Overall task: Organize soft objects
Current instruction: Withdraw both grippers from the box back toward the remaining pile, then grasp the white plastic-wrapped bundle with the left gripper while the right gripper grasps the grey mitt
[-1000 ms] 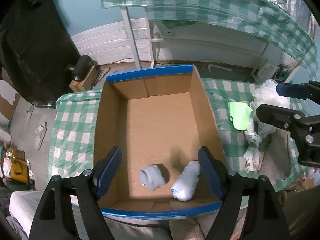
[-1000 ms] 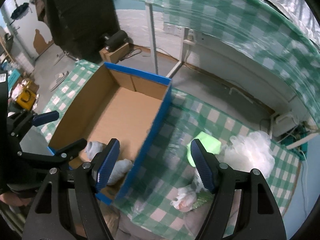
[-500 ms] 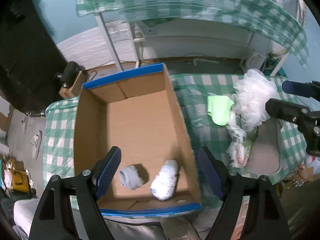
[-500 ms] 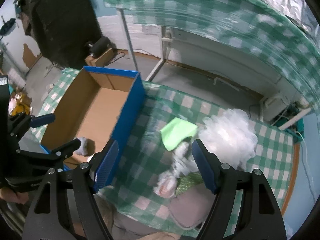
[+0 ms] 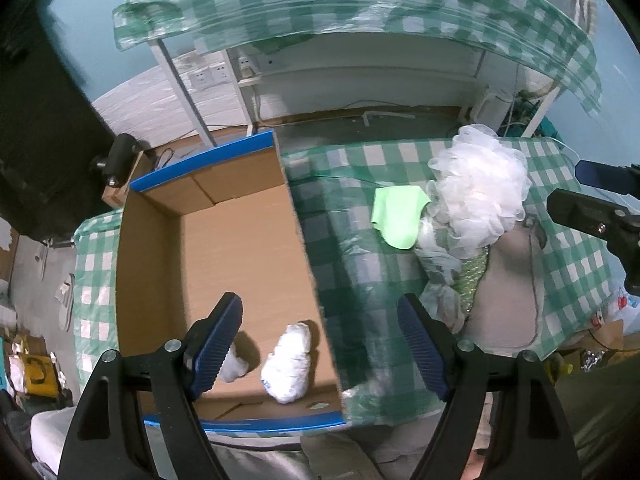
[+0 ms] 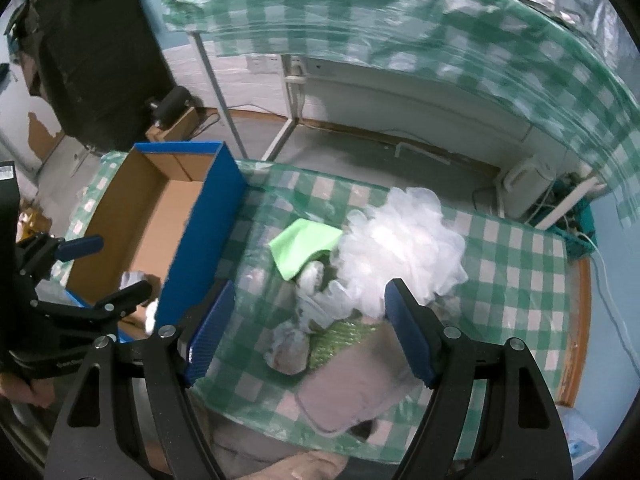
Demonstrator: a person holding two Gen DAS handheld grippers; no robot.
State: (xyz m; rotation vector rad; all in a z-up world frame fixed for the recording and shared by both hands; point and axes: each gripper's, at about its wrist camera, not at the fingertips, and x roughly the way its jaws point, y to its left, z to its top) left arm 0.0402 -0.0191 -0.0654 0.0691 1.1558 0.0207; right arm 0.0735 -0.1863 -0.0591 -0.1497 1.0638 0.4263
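Both your left gripper (image 5: 320, 344) and right gripper (image 6: 308, 332) gape empty; 2 white bundles (image 5: 288, 360) already sit in the blue-edged cardboard box (image 5: 224, 236), so next reach for the white mesh pouf (image 6: 400, 244).

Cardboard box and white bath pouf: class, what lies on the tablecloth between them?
A light green cloth lies between the cardboard box and the bath pouf, touching the pouf; the right wrist view shows it.

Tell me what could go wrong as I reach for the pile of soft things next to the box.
The white mesh pouf overlaps the green cloth and crumpled bags, so the open right gripper may snag several at once. The cardboard box wall stands close beside the pile and could get bumped.
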